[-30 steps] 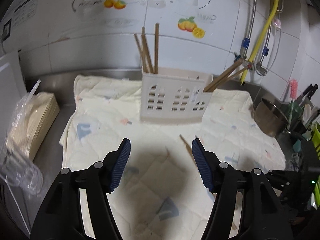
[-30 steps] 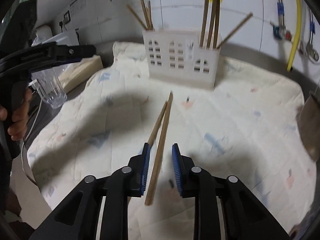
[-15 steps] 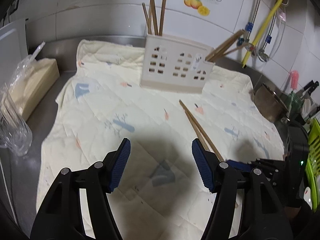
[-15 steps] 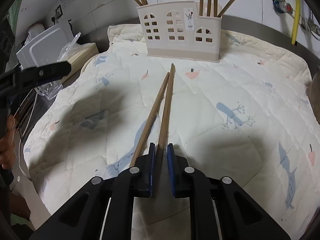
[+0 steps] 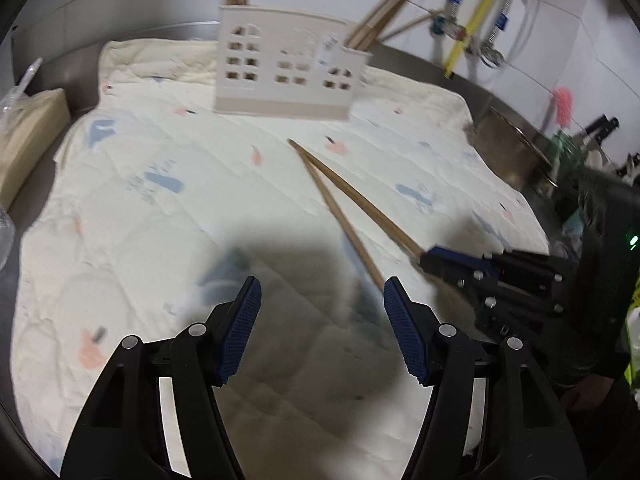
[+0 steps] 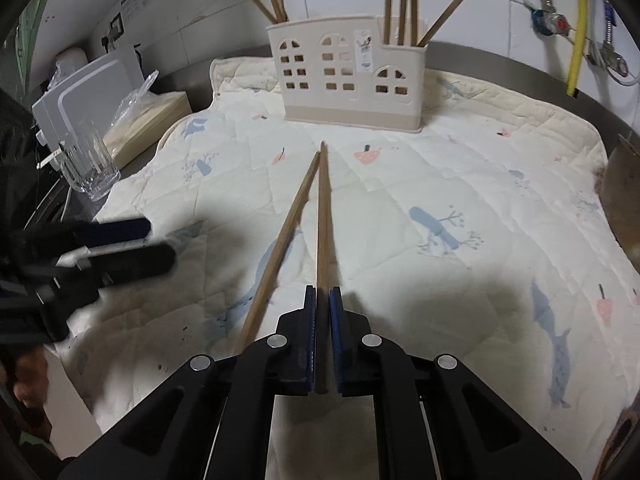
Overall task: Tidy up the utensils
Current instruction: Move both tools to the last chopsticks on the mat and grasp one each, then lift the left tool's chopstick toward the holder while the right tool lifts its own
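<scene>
wall: white tiles (image 6: pixel 500 20) with fruit decals | counter: steel (image 5: pixel 420 60), covered by cream quilted cloth (image 6: pixel 460 168) | pipes: yellow hose (image 6: pixel 576 40) hung at right | left: clear glass (image 6: pixel 86 160)

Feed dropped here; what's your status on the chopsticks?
Right gripper shut on one chopstick. Left gripper open, empty. Second chopstick on cloth. Holder unobstructed.

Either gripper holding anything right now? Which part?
Right gripper: shut on one brown wooden chopstick, clamped at its near end; the second chopstick lies loose on the quilted cloth. Left gripper: open, empty.
</scene>
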Tool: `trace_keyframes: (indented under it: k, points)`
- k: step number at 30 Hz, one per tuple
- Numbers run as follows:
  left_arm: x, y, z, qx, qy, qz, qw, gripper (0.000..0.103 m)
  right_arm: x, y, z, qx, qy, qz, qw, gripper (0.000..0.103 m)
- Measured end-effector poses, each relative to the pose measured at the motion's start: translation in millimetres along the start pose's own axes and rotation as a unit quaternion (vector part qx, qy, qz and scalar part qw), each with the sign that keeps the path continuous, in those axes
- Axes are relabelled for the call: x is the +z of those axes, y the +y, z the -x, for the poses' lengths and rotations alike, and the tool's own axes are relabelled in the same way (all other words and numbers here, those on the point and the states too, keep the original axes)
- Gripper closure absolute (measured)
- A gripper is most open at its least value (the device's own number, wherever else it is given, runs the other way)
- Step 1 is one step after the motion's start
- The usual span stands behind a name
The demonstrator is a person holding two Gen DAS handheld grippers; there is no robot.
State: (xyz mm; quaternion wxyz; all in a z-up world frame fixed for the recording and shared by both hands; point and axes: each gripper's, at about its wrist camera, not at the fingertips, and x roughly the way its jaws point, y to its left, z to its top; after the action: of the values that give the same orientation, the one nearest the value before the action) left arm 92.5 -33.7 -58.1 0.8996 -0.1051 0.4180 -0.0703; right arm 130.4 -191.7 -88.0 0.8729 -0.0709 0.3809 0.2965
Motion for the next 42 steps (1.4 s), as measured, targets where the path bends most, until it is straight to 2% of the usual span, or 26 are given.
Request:
trace_keyframes:
  k: [3,5,7,12,19,23,28,33,42]
  points:
    - [-3.2,-10.1,-7.4,-0.014,0.01,0.006,0.9998,0.042,-0.9,-4.1,12.4,-0.002,-0.012,0.0,1.0,0.097]
    - [-5.6,-18.6,-13.2,-0.022,0.017,0.007,0.9996,0.047,-1.6,-7.4,21.6,-0.003,-0.021,0.0,1.0,0.097]
    - [-6.5,-24.2,-18.4,-0.028,0.022,0.008,0.9993,0.059,-2.0,-10.3,29.2,-0.005,-0.029,0.0,1.0,0.097]
    - [-10.1,-37.5,-31.7,-0.032,0.036,0.014,0.9987,0.075,-3.2,-20.6,46.6,-0.005,-0.049,-0.008,0.999,0.097]
    - [-6.9,-41.5,-43.3,-0.007,0.043,0.024,0.9988,0.082,-5.1,-26.6,51.2,-0.001,-0.056,-0.014,0.998,0.097]
    - [-6.3,-47.0,-44.7,0.017,0.042,0.001,0.999,0.088,-5.2,-28.1,52.8,0.0,-0.059,-0.015,0.998,0.097]
    - [-2.2,-40.0,-39.4,0.015,0.045,-0.007,0.9988,0.094,-1.8,-27.8,57.5,-0.002,-0.067,-0.014,0.998,0.097]
    - [8.4,-31.0,-20.5,0.021,0.025,-0.03,0.999,0.096,5.3,-27.3,67.3,-0.008,-0.081,-0.009,0.997,0.097]
    - [40.7,-10.6,31.3,0.034,-0.047,-0.074,0.9955,0.097,30.4,-21.1,83.2,-0.012,-0.106,0.006,0.994,0.097]
